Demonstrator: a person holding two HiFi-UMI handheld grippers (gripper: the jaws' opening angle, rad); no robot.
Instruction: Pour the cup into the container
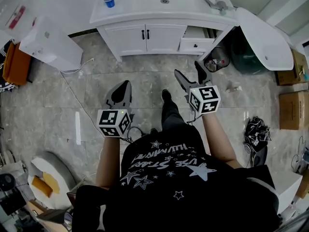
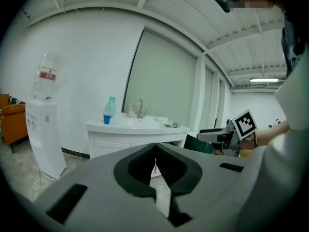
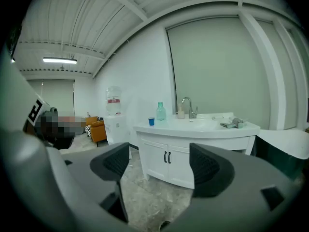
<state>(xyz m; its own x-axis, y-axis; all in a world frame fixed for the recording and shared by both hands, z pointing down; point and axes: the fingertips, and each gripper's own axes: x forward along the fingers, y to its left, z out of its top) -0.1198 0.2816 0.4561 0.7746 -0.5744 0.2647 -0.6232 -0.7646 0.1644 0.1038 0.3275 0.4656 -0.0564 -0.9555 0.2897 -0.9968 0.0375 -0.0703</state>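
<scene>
A small blue cup (image 1: pixel 109 1) stands on the white vanity counter (image 1: pixel 145 11) at the far side of the room, beside a pale green bottle (image 3: pixel 161 111). The cup also shows in the left gripper view (image 2: pixel 106 118) and the right gripper view (image 3: pixel 151 122). Both grippers hang over the tiled floor, well short of the vanity. My left gripper (image 1: pixel 126 84) is shut with nothing in it, its jaws meeting in its own view (image 2: pixel 155 148). My right gripper (image 1: pixel 188 69) stands open and empty (image 3: pixel 159 163).
A water dispenser (image 1: pixel 50 45) stands left of the vanity, with an orange chair (image 1: pixel 17 64) beyond it. A vanity drawer (image 1: pixel 195 38) hangs open above a dark green bin (image 1: pixel 246 52). Cardboard boxes (image 1: pixel 292 110) line the right side. A cable (image 1: pixel 77 95) trails on the floor.
</scene>
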